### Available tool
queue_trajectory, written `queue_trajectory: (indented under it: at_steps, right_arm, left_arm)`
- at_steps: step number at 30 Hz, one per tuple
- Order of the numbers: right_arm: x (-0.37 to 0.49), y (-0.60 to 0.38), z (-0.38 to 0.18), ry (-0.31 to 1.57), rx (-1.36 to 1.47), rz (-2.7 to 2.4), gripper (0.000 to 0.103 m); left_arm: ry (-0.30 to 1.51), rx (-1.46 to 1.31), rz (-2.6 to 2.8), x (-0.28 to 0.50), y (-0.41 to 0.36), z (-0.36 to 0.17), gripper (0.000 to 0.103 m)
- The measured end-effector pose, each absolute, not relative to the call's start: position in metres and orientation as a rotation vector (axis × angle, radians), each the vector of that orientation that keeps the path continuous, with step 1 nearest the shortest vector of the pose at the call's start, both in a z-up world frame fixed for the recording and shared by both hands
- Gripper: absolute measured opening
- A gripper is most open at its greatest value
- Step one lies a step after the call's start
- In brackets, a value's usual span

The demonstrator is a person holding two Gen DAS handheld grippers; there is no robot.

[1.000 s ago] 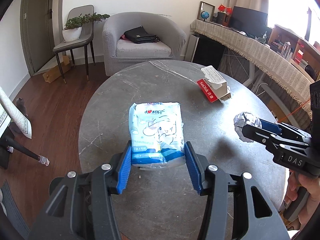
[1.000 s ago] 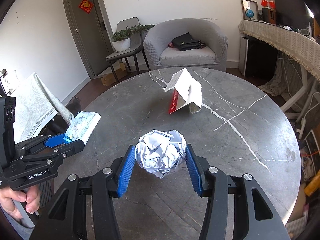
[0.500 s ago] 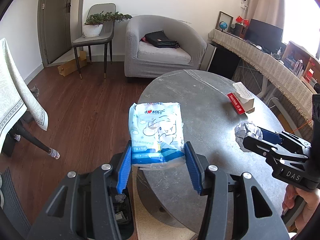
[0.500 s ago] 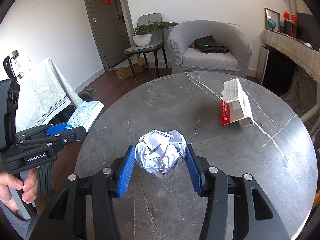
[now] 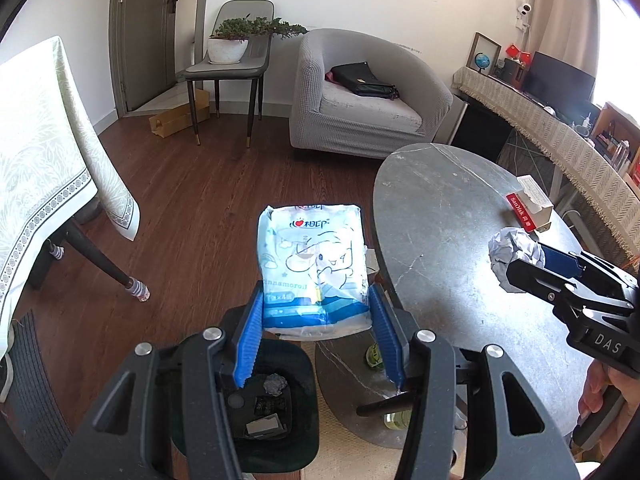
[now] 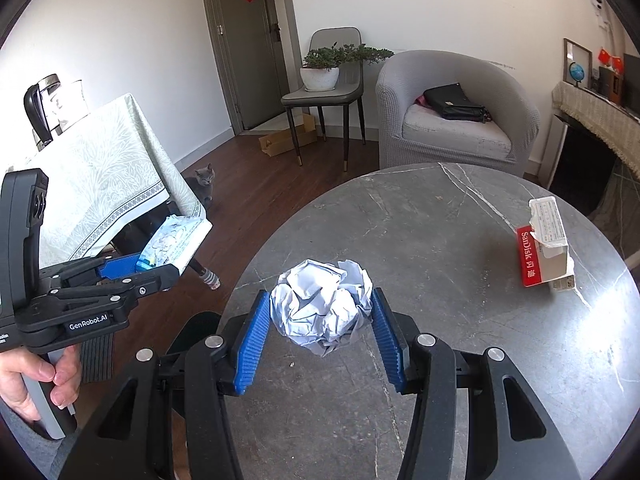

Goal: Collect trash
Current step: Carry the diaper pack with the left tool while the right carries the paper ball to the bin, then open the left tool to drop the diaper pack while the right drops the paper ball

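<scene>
Gripping a light-blue tissue pack [image 5: 314, 268] between its blue pads, the left claw [image 5: 316, 330] hangs off the desk's edge, above the wooden floor [image 5: 192, 216] and a black trash bin [image 5: 276, 396]. The bin sits at six o'clock in the left wrist view, directly under the claw, with a grey crumpled wad and small scraps already lying inside. The pack stands out forward from the pads, its cartoon print facing up.

The right claw [image 6: 320, 334] is clenched on a crumpled paper ball [image 6: 322, 306], holding it above the round grey marble desk [image 6: 460, 240]. In the left wrist view that ball shows at three o'clock, over the desk surface.

A torn SanDisk box [image 6: 546, 248], red on one side, rests on the desk at two o'clock in the right wrist view, well apart from the ball.

Beyond the desk stand a grey armchair [image 6: 456, 112] with a black bag [image 6: 454, 102] on its seat, a chair bearing a potted plant [image 6: 326, 66], and a grey cat [image 6: 205, 182] sitting on the floor beside a cloth-covered table [image 6: 104, 172].
</scene>
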State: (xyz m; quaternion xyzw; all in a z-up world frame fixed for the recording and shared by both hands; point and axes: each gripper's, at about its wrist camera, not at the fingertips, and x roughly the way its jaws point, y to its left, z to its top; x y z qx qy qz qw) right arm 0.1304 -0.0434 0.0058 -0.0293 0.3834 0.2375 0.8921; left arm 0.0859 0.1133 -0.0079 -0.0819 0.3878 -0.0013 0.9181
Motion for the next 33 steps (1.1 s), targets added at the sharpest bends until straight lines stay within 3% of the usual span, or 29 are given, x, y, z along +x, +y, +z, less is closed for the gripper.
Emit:
queue_trajectory:
  at_steps: [19,33]
  right_arm:
    - [0.128,0.046,-0.006,0.826,-0.112,0.628,0.051]
    - [0.117,0.097,-0.031,0.89,-0.192,0.701,0.051]
  left_arm:
    - [0.948,-0.206,0.086,0.06,0.187,-0.064,0.053]
    - [1.152,-0.24,0.096,0.05,0.22,-0.133,0.054]
